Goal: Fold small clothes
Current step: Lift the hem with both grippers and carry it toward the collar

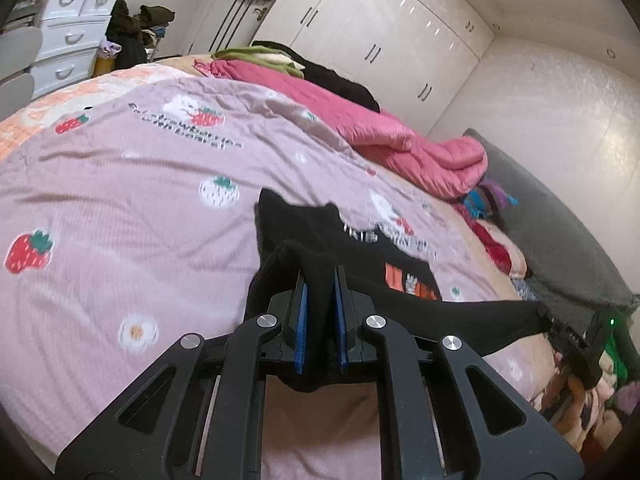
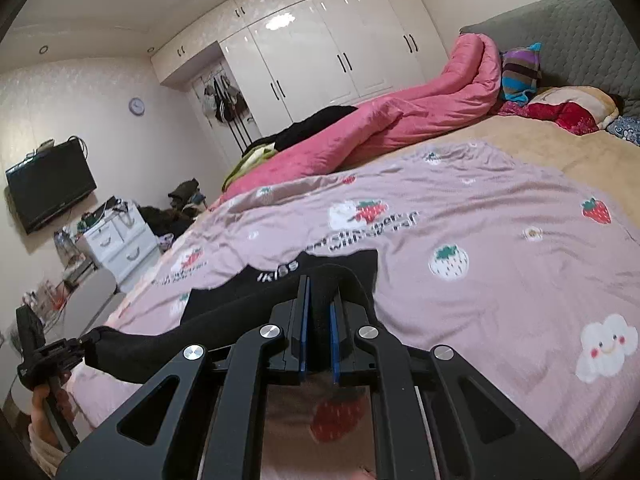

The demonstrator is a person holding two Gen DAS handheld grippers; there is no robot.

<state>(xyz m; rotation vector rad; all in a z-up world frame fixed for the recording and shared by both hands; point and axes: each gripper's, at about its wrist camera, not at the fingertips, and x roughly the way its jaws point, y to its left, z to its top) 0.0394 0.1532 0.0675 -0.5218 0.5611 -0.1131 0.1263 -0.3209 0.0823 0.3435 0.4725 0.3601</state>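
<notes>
A small black garment [image 1: 384,264] with white lettering and an orange print hangs stretched between my two grippers above the pink strawberry bedsheet [image 1: 140,184]. My left gripper [image 1: 320,280] is shut on one bunched edge of it. My right gripper [image 2: 320,292] is shut on the other edge of the black garment [image 2: 248,300]. The right gripper also shows in the left wrist view [image 1: 548,316] at the far right, and the left gripper shows in the right wrist view [image 2: 86,342] at the lower left, each pinching an end of the taut cloth.
A rolled pink quilt [image 1: 384,136] and dark clothes [image 1: 336,76] lie along the bed's far side. Pillows and a striped cloth [image 2: 520,72] sit by the grey headboard [image 2: 560,40]. White drawers [image 1: 68,28], a wardrobe [image 2: 320,48] and a TV [image 2: 48,188] stand around.
</notes>
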